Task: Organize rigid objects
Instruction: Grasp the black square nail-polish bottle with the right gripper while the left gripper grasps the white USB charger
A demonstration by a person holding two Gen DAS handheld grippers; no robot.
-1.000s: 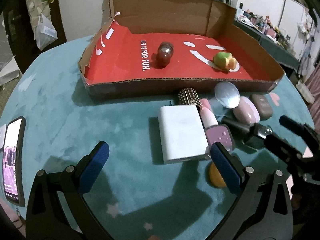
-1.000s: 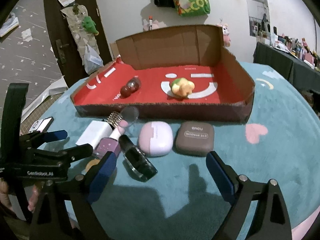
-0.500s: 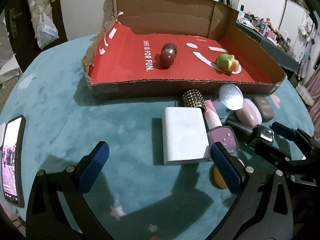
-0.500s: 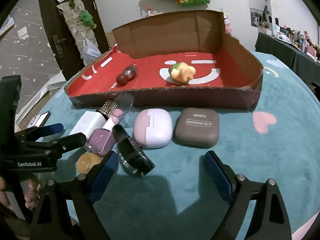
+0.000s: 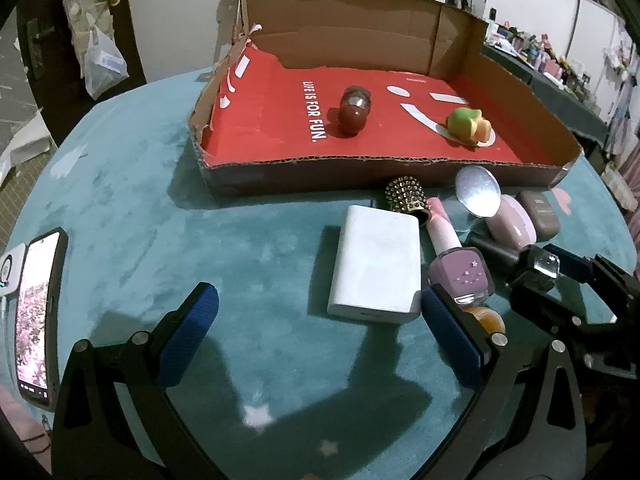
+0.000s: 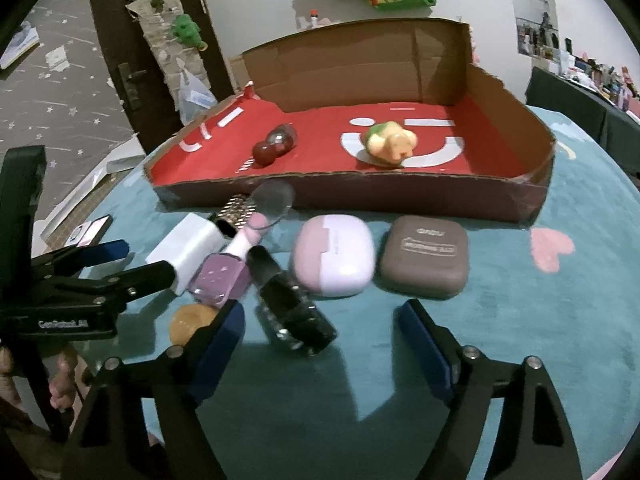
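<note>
A cardboard box with a red floor [image 5: 280, 136] [image 6: 536, 184] holds a dark red capsule [image 5: 355, 109] [image 6: 275, 145] and a green-yellow toy [image 5: 467, 125] [image 6: 390, 143]. In front of it lie a white power bank [image 5: 378, 264] [image 6: 188, 245], a purple nail-polish bottle [image 5: 460, 272] [image 6: 222, 278], a black bottle [image 6: 290, 304] [image 5: 520, 260], a pink-lilac case [image 6: 332, 254] and a brown case [image 6: 426, 254]. My left gripper [image 5: 316, 336] is open, just short of the power bank. My right gripper [image 6: 320, 344] is open, just behind the black bottle.
A studded brush [image 5: 406, 196] and a round mirror [image 5: 478, 192] lie by the box's front wall. An orange round thing [image 6: 191, 320] sits beside my right gripper's left finger. A phone [image 5: 38, 316] lies at the table's left edge. The table has a teal cloth [image 5: 160, 232].
Both grippers have moved forward toward the row of objects, which look closer and larger. Both stay open. No object has moved.
</note>
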